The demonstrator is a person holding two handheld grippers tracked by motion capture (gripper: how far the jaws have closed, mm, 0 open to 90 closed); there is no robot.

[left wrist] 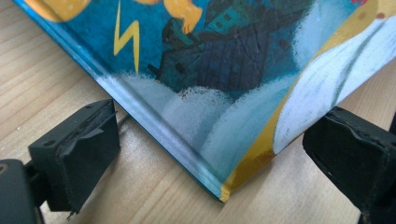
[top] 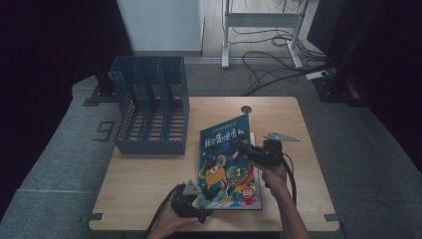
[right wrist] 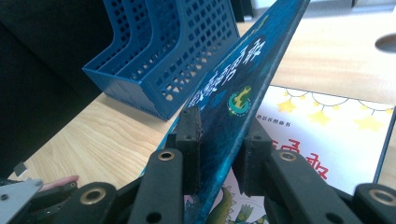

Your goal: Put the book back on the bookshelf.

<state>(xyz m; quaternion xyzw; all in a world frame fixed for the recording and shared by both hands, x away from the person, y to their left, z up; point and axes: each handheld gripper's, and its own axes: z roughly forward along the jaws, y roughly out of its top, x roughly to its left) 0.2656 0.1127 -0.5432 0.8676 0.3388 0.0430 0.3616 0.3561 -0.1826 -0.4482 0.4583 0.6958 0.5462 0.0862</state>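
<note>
1. Wooden table (top: 149,184) under a fixed camera, grey carpet around it, cables on the floor beyond.
2. Blue file rack (top: 152,107) at the table's far left, three slots, perforated walls, upright; seen also in the right gripper view (right wrist: 159,56) behind the lifted cover.
3. Picture book (top: 229,167) lying right of the rack and apart from it, near the table's middle and front edge, spine toward the left, cartoon monsters on a blue cover.
4. Front cover (right wrist: 238,93) raised off the pages at its free edge, tilted steeply, with a white page with yellow stars and red lettering (right wrist: 336,140) exposed underneath.
5. Right gripper (top: 251,152) at the book's right edge, clamped on the front cover: one black pad on each face of it in the right gripper view (right wrist: 218,154), narrow gap filled by the cover's thickness.
6. Left gripper (top: 191,206) at the book's near left corner, low over the table, held in a hand at the front edge.
7. In the left gripper view (left wrist: 210,172), jaws spread wide, the book's corner (left wrist: 224,186) between them, flat on the wood; left pad just beside the spine without pressing it, right pad at the bottom edge, contact not clear.
</note>
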